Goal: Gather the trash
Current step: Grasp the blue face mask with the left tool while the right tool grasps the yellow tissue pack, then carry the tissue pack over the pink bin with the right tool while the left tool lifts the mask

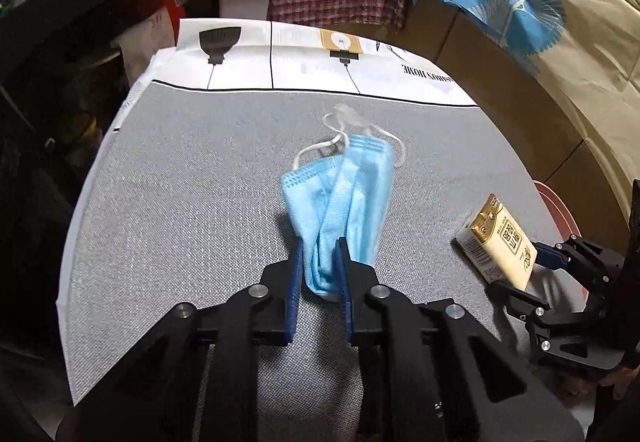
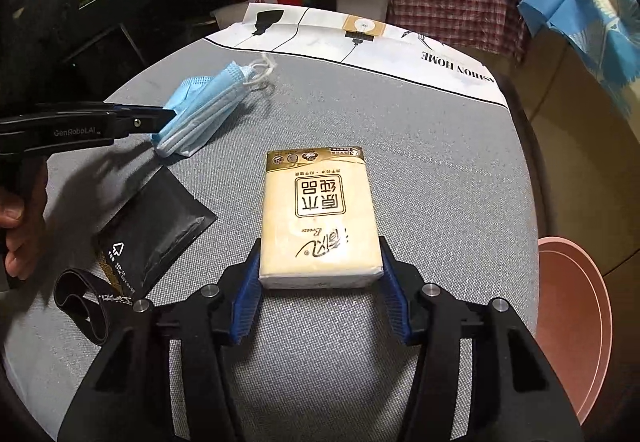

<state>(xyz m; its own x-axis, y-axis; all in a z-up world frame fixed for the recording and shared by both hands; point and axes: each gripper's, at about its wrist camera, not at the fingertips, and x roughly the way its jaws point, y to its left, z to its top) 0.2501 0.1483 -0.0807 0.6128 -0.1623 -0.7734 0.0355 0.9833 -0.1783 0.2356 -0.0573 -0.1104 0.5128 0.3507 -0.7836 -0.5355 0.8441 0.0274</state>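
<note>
Now pinching mask [image 1: 340, 198] in left claw [image 1: 320, 262], tissue pack [image 2: 320, 218] in right claw [image 2: 320, 262]; probably best lifted straight off counter [image 2: 440, 170].

The left gripper [image 1: 319, 256] is angling steeply downward, its blue pads [image 1: 295, 274] pinching together with only a narrow gap between them, gripping a crumpled blue mask [image 1: 340, 194]. The right gripper [image 2: 320, 262] is pointing down at a similar slant, its jaws standing about half spread and pressing both sides of a tissue pack [image 2: 318, 218]. A person's hand [image 2: 18, 226] is wrapping the left gripper's handle.
</note>
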